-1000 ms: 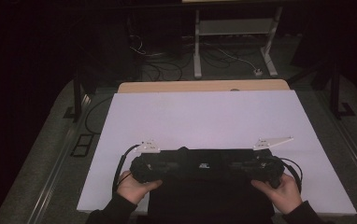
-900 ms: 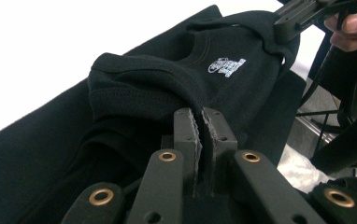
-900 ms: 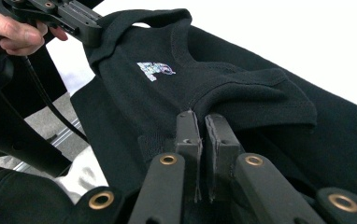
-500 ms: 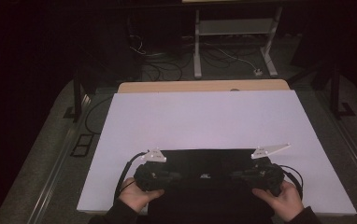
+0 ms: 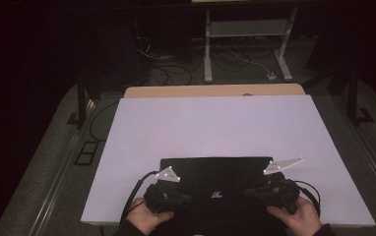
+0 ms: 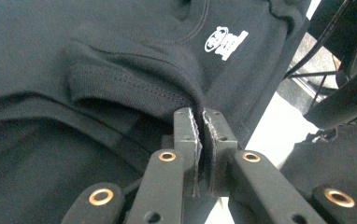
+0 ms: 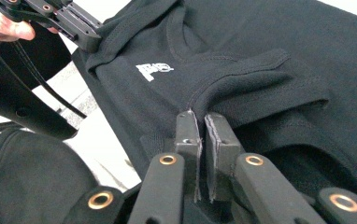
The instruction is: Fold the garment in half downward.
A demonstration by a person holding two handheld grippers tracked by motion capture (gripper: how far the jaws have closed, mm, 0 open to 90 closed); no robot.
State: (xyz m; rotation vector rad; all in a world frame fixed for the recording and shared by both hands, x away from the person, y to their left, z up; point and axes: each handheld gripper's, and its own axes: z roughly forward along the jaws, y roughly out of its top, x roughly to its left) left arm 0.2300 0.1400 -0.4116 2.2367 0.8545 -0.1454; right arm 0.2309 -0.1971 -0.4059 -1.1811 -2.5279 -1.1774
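While clamped on a fold of the black garment, the left gripper sits at its near left edge; the right gripper pinches the near right edge. Garment lies flat on the white table, near side, white logo up.

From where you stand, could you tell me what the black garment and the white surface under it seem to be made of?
The black garment looks like soft knit fabric, probably cotton jersey or fleece: matte, with stitched seams, a ribbed folded edge and a small white printed logo. The white surface seems a smooth, flat matte sheet or board; whether paper, foam or plastic is unclear.
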